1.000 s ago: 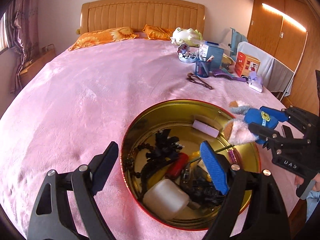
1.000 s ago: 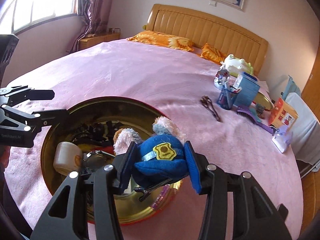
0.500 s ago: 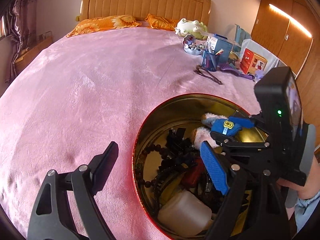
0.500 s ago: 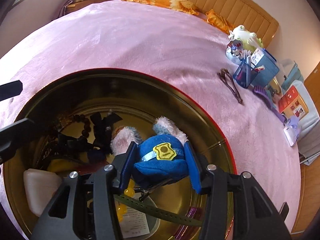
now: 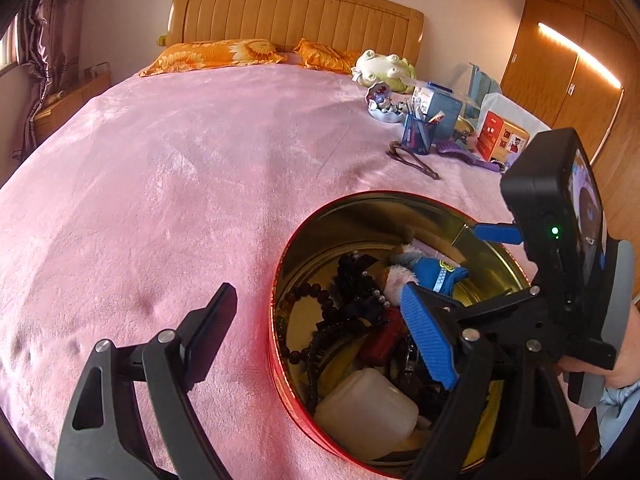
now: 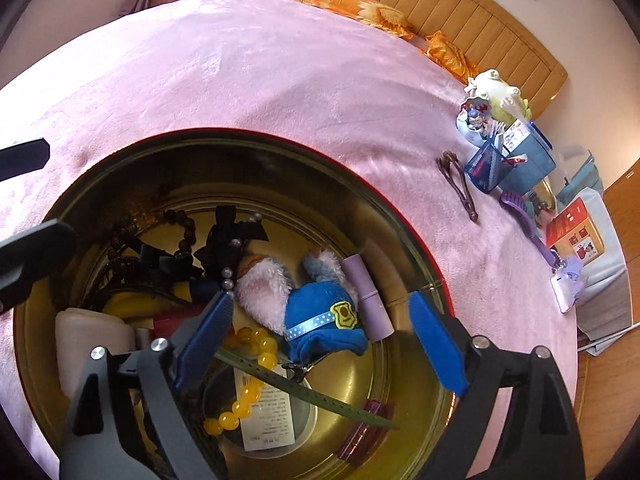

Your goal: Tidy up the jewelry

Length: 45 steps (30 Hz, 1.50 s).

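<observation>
A round gold tin with a red rim (image 6: 400, 208) (image 5: 280, 376) sits on the pink bedspread. Inside lies a plush bunny clip in a blue police hat (image 6: 320, 316) (image 5: 428, 274), free between the jaws of my right gripper (image 6: 320, 344), which is open over the tin. The tin also holds dark wooden beads (image 6: 180, 232), a black bow, yellow beads (image 6: 256, 348), a lilac tube (image 6: 368, 296), a white bottle (image 5: 368, 412) and a green strap. My left gripper (image 5: 320, 340) is open and straddles the tin's near left rim. A brown hair clip (image 6: 458, 184) lies on the bed beyond the tin.
At the bed's far right stand a blue pen cup (image 5: 418, 136), a blue box, a purple comb (image 5: 464, 154), a figurine, a green plush toy (image 5: 384, 68) and a red-and-white box (image 5: 504, 140). Orange pillows and a wooden headboard are behind.
My right gripper carried the bunny clip down into the tin and opened; the clip now lies loose inside. The left gripper shifted slightly left of the tin, still open.
</observation>
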Motion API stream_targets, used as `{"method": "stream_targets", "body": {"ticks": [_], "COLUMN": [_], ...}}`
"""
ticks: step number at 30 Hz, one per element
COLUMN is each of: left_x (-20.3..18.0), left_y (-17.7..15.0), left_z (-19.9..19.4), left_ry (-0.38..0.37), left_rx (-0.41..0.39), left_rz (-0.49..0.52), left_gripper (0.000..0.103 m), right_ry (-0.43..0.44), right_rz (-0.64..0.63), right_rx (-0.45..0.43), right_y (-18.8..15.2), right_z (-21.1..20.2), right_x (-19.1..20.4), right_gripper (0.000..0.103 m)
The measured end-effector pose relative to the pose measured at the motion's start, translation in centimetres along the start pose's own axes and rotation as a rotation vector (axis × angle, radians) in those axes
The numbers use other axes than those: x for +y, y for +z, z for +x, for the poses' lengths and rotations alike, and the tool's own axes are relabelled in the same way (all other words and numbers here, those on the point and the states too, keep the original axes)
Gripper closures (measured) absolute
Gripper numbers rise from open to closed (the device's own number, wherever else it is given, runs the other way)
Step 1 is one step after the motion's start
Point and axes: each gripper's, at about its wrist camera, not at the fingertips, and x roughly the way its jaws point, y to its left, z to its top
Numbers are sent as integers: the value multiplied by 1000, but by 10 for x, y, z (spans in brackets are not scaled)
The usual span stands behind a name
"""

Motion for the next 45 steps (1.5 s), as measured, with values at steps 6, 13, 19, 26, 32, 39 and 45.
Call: {"method": "stream_targets", "body": {"ticks": [6,13,19,26,32,39,45], "left_x": [-9,-30,-43,-57,-73,-74,-75], "left_y": [-4,-16,-29,-49,-66,-72,-74], "left_z": [-29,-55,-68,-77,-86,-88,-90], "left_ry": [-33,-71,-88,-67,-14,-16,43], "left_rx": [-60,-105,-99,-100,-130,-118,-121], "left_rz": [5,27,31,36,82,72,88], "left_gripper": [21,21,21,21,21,21,21], "right_ry": [-51,-36,18,47,48,18,23], "right_rz": [5,34,147,290,302,283,292], "right_rx": [-112,-216,-238,-310,-296,-306,-296], "right_y": [-15,-45,-72,-115,-133,-147,-153], "right_z": [-42,-88,-114,-144,-146,-151,-146], "right_x": [-4,2,4,6,10,11,9], "right_gripper": [9,8,7,5,5,5,5]}}
